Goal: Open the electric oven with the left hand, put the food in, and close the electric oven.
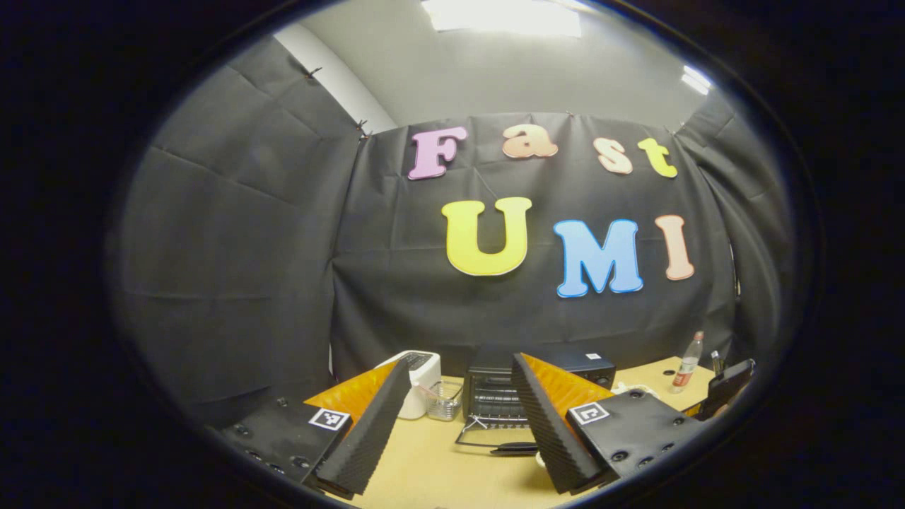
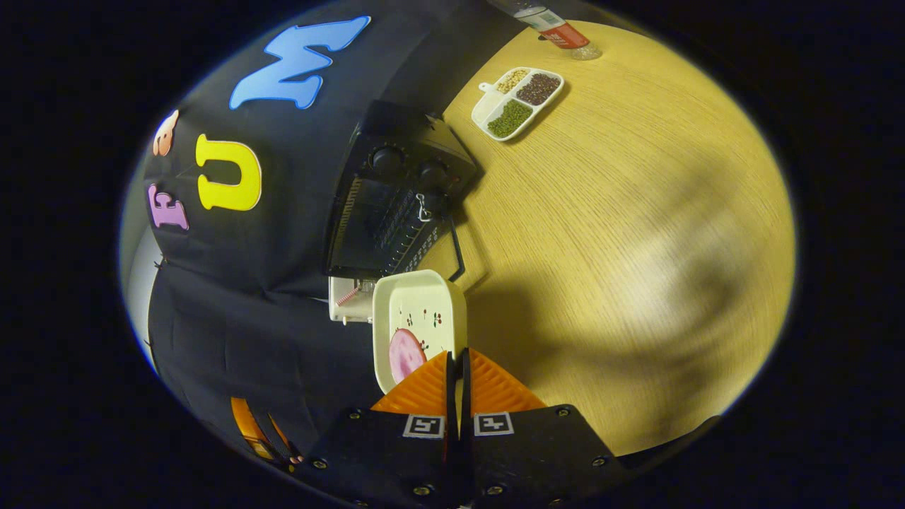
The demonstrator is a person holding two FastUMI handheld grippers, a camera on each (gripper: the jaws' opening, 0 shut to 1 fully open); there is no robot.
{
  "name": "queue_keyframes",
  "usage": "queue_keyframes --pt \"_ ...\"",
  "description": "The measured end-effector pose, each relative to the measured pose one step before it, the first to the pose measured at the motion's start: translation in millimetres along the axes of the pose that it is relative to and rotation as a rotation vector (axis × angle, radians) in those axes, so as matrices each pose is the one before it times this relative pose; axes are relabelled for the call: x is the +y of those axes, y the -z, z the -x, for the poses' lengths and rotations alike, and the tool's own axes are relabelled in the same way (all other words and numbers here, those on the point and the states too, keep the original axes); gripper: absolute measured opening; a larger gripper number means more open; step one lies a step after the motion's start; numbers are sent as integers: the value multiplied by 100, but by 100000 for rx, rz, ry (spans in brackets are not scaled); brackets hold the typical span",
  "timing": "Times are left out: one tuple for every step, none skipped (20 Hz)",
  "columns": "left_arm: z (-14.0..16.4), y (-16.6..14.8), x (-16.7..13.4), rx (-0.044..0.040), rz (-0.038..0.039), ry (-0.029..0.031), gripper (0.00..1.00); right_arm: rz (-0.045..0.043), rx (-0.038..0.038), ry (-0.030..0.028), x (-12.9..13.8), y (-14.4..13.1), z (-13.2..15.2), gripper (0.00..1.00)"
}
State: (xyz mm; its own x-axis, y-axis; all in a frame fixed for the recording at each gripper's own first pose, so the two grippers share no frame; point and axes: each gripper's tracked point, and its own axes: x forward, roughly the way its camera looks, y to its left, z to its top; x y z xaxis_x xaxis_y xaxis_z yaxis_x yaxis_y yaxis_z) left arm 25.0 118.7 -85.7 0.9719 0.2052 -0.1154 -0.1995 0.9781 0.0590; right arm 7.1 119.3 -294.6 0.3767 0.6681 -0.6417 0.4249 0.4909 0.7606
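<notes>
The black electric oven [image 1: 541,378] stands at the back of the table, partly behind my left gripper's right finger. Its door [image 1: 495,437] is folded down toward me, the dark handle in front. My left gripper [image 1: 459,362] is open, held short of the oven with nothing between its fingers. In the right gripper view the oven [image 2: 396,191] lies ahead with its front open. My right gripper [image 2: 456,353] is shut on the rim of a white dish [image 2: 424,304], which carries a round pink slice of food [image 2: 406,355] and hangs near the oven's opening.
A white appliance [image 1: 418,380] and a clear container [image 1: 445,403] stand left of the oven. A divided tray of beans [image 2: 520,102] and a bottle [image 2: 558,30] sit on the wooden table [image 2: 636,226] past the oven. The other gripper [image 1: 728,385] shows at far right.
</notes>
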Motion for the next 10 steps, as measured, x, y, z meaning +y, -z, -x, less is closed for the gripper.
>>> queue_keyframes --pt "-399 199 381 253 273 -248 100 -1787 -1767 124 567 -324 -713 1" --pt "-409 75 419 252 326 -125 97 -2150 -1503 -39 497 -407 -677 1" --pt "-402 116 488 296 189 72 100 -2628 -1536 -495 640 -235 -806 1" --pt "-520 133 379 73 -153 -78 100 -2811 -1091 -468 531 -193 -779 1" --pt "-418 224 589 -129 -298 -87 97 -2855 -787 -707 563 10 -717 1" --pt "-363 100 614 55 -319 -125 100 -2851 -43 -249 480 17 -830 1" --pt "-617 110 417 123 -80 -158 97 -2458 -140 -368 530 148 -844 1" --pt "-568 80 438 33 127 50 100 -1750 -595 -107 414 32 -883 1" --pt "-411 79 560 181 38 163 100 -1118 -988 -143 439 33 -813 1" --pt "-593 -15 437 199 -251 175 97 -823 -1333 208 388 -53 -829 1"
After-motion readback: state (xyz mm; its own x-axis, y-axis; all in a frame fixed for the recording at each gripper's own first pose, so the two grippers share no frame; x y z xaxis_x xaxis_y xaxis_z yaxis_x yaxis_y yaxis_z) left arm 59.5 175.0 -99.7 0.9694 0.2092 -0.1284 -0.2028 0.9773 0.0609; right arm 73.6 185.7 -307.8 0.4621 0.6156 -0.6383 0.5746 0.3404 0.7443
